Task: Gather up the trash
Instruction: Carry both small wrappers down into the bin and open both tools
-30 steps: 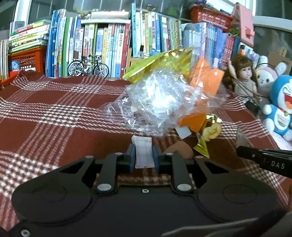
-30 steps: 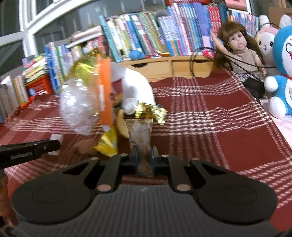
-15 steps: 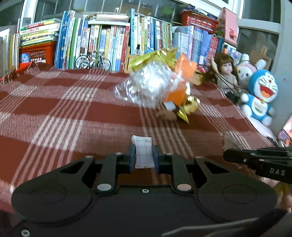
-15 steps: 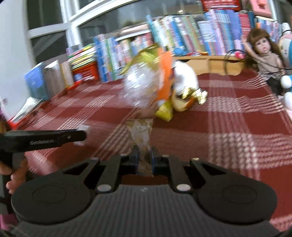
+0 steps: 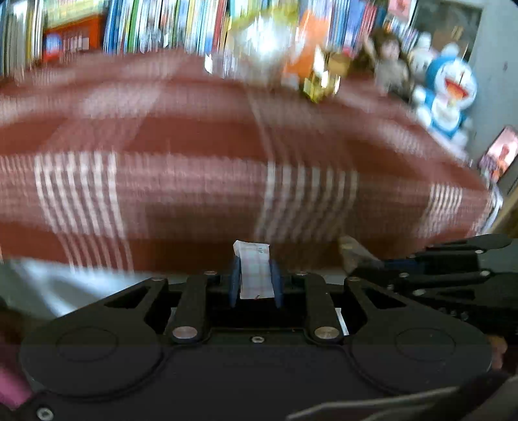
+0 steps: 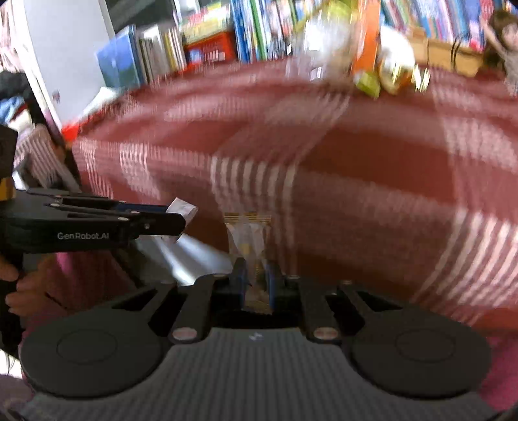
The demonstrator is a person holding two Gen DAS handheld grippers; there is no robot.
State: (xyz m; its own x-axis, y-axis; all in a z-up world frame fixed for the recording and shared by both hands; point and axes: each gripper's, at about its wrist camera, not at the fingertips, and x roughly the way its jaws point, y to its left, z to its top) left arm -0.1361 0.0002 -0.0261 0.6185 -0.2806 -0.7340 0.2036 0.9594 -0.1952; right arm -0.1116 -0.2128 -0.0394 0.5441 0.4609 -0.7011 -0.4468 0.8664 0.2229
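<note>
Both grippers are loaded, so this round of picking up looks done and the drop-off is what remains. The left gripper (image 5: 255, 281) has its blue pads closed narrowly on a white paper scrap (image 5: 253, 270), which stands upright between them; in the right wrist view the same scrap (image 6: 182, 207) pokes out past the tip of that gripper (image 6: 174, 220), which reaches in from the left edge. The right gripper (image 6: 255, 281) is likewise clamped narrow on a small clear wrapper (image 6: 247, 236) with a striped top edge, its upper half sticking up above the pads. Both tools sit over the near edge of the plaid cloth (image 5: 200, 181), with a pale surface (image 6: 191, 259) showing just below that edge (too blurred to say whether it is a bin, a bag or floor). No container for the trash can be made out in either view, so where these two pieces go is a guess. Much is left: well apart from the grippers, at the far side of the cloth before the books (image 5: 155, 26), a pile (image 6: 356, 45) of clear plastic, orange and gold wrappers lies uncollected. By my reckoning the task is in its early-to-middle stretch, with several more trips needed.
</note>
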